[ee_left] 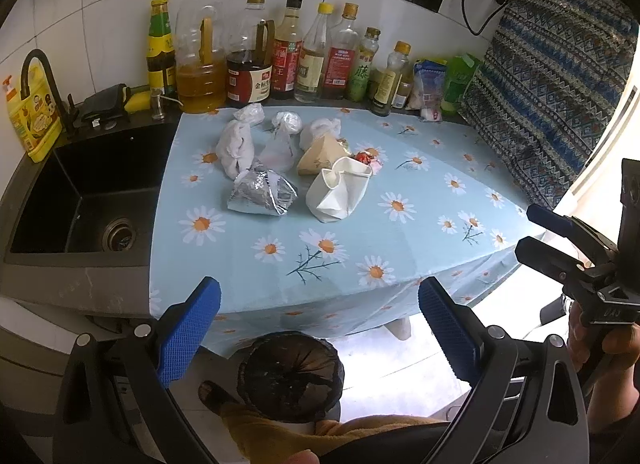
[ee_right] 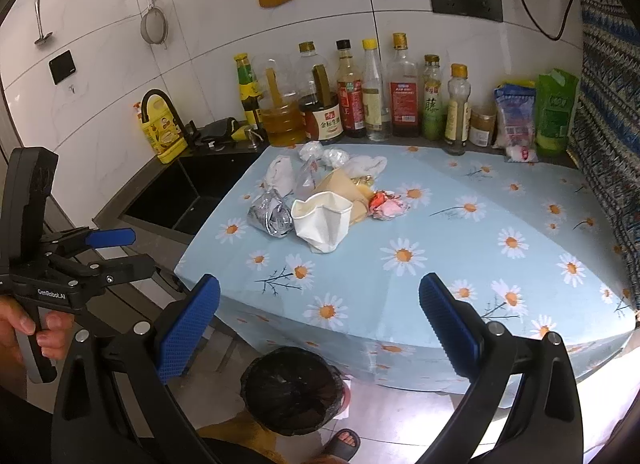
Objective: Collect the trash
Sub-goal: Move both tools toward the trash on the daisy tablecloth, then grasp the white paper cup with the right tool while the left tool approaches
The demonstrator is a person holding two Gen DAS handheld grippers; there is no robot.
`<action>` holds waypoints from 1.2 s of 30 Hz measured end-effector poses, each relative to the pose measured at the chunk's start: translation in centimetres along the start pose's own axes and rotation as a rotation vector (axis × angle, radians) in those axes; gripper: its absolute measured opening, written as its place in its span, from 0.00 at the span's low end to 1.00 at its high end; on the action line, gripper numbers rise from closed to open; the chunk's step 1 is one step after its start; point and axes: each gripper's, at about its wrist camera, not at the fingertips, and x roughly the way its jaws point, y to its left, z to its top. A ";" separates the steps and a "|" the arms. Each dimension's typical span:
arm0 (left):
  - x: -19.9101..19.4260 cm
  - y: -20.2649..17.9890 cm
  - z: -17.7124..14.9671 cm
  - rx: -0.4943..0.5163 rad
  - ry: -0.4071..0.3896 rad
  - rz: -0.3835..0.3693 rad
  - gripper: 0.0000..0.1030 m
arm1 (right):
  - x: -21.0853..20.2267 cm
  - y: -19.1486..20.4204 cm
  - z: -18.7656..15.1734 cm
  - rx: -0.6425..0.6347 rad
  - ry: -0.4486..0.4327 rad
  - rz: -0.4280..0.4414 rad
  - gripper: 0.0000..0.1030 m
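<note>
While both spread, left gripper (ee_left: 319,322), right gripper (ee_right: 319,320) well short of trash pile (ee_left: 296,168).

One crushed cup (ee_left: 340,194), one foil wrapper (ee_left: 262,194), one tan paper cone (ee_left: 320,158) and one red wrapper (ee_left: 366,157) lie on the cloth, with about four white bags (ee_left: 236,148) bunched at 12 o'clock of them. Roughly nine bottles (ee_left: 348,52) line the wall, two pouches (ee_left: 460,82) at their 3 o'clock end. One bin (ee_left: 290,376). One sink (ee_left: 92,200). Two grippers.
</note>
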 end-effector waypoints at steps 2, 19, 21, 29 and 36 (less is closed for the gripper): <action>0.2 0.4 0.0 -0.010 0.006 0.004 0.93 | 0.6 0.0 0.1 -0.010 -0.001 -0.005 0.96; 4.9 4.7 1.2 -0.033 0.070 0.003 0.92 | 11.9 -1.7 1.9 0.080 0.089 0.008 0.96; 5.5 5.3 1.4 -0.038 0.082 0.006 0.92 | 13.4 -1.8 2.2 0.086 0.088 0.001 0.96; 7.8 7.2 1.4 -0.045 0.140 0.003 0.92 | 20.0 -1.8 2.6 0.077 0.131 -0.020 0.96; 10.0 9.1 1.4 -0.067 0.183 -0.003 0.92 | 23.2 -2.3 4.0 0.110 0.127 -0.040 0.96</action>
